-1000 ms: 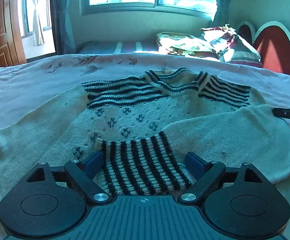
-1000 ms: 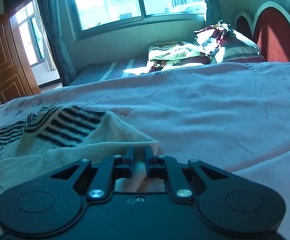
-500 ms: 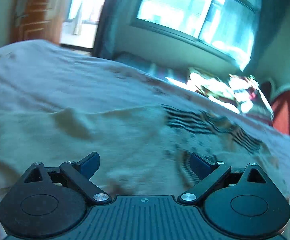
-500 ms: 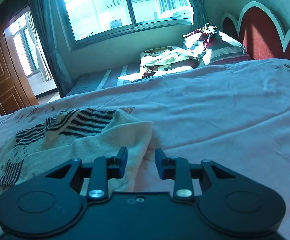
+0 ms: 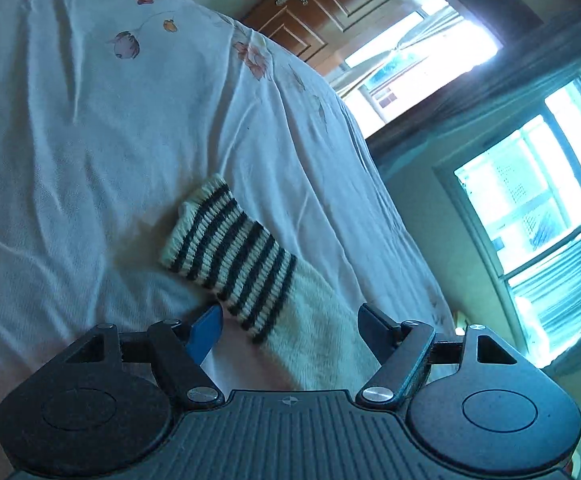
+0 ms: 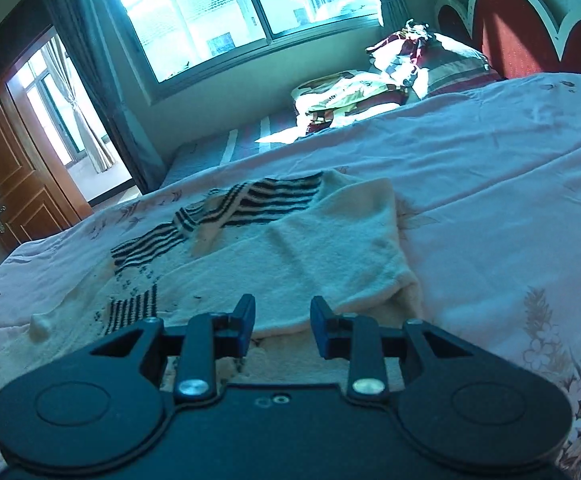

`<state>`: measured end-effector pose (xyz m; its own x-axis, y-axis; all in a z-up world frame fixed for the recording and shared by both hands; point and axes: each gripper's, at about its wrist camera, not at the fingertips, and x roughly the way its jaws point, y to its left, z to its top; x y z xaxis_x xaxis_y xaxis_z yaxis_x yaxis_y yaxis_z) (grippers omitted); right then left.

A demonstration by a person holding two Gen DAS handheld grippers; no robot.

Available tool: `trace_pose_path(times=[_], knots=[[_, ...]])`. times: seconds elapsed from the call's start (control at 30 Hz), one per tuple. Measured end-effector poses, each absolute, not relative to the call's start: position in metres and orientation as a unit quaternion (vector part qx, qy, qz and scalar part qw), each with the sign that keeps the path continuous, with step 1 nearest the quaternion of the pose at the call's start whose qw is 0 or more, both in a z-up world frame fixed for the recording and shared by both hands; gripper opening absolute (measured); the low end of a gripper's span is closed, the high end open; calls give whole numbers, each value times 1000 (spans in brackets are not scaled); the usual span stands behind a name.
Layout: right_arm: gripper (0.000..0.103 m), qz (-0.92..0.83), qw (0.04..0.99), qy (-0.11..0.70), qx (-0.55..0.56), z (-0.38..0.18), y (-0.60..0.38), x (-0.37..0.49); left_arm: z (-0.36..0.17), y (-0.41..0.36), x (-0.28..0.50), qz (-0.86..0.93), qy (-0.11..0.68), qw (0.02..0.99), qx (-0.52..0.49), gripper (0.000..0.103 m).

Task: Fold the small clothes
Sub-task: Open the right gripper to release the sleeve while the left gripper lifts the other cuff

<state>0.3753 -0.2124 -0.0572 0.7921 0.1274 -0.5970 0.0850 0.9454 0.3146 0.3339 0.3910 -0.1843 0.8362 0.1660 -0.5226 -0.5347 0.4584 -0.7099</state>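
cream sweater (image 6: 290, 248), black-striped cuff (image 5: 226, 256); floral pink bedsheet (image 6: 490, 200).

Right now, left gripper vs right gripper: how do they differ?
The left gripper is spread wide and closing around the sweater's striped-cuff sleeve, fingers not yet pressing; the right gripper stands narrower, with no cloth between its fingers, above the sweater body. The left view is rolled; the right is level. Both grip nothing.

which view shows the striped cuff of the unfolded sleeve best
The left wrist view: the striped cuff lies close and sharp on the bedsheet, just ahead of the left gripper. The right wrist view catches only a sliver at its left edge.
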Motion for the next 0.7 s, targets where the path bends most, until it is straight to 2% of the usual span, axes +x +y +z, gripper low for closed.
trace_pose_path(times=[0.07,0.1,0.13,0.17,0.3,0.47,0.6,0.7], knots=[[31,14,934,316,166,-50,-205,375,-188,397,335,225,196,824,-481,51],[31,14,935,312,168,-47,-202,375,-192,402,335,239,203,816,-485,29],[31,14,936,309,170,-45,-200,374,-196,406,333,245,206,810,-491,12],[32,14,936,308,171,-43,-199,373,-202,411,331,246,207,804,-500,8],[32,13,935,310,171,-47,-199,368,-203,410,331,234,207,810,-496,5],[32,-2,930,318,184,-57,-207,364,-153,366,361,175,205,876,-399,5],[32,-12,930,316,188,-57,-216,361,-122,284,403,101,244,927,-265,5],[32,-16,928,314,199,-60,-227,358,-117,209,433,36,276,941,-192,5]])
